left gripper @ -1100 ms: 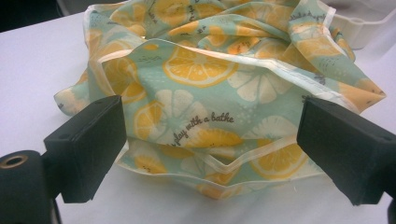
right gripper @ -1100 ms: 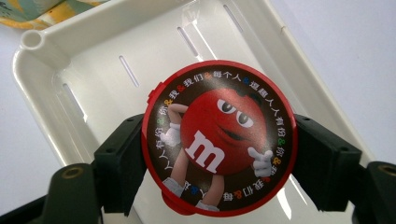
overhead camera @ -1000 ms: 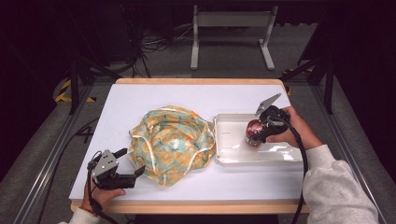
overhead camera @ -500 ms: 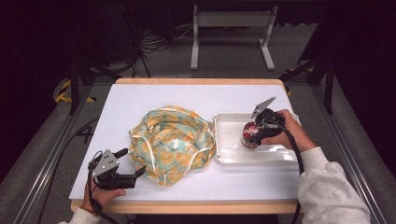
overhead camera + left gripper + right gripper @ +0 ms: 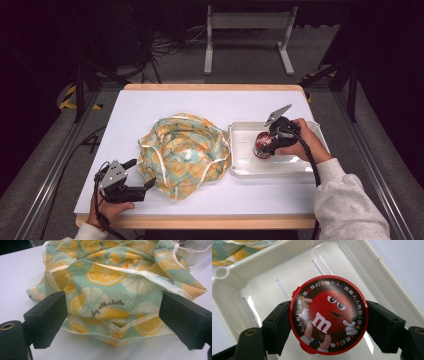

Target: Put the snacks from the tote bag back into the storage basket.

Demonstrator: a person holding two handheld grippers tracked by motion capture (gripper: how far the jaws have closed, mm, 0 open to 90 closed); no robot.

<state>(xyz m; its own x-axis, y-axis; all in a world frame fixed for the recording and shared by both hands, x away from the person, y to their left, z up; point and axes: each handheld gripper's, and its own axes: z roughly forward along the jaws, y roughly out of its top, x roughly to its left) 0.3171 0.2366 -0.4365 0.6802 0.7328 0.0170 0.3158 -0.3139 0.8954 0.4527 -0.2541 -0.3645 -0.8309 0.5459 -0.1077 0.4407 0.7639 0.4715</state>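
Observation:
A crumpled cloth with an orange-slice print lies mid-table. My left gripper rests on the table at the cloth's near left edge, open, its jaws wide apart on either side of the hem without touching it. To the right stands a white slotted tray. My right gripper is shut on a round red candy tin with a cartoon lid, held inside the tray just above its floor.
The white table top sits on a wooden board with dark floor, cables and a metal stand beyond its far edge. The cloth's right side touches the tray's left wall.
My right gripper has carried the tin leftward and a little lower into the tray. The left gripper and the cloth have stayed put.

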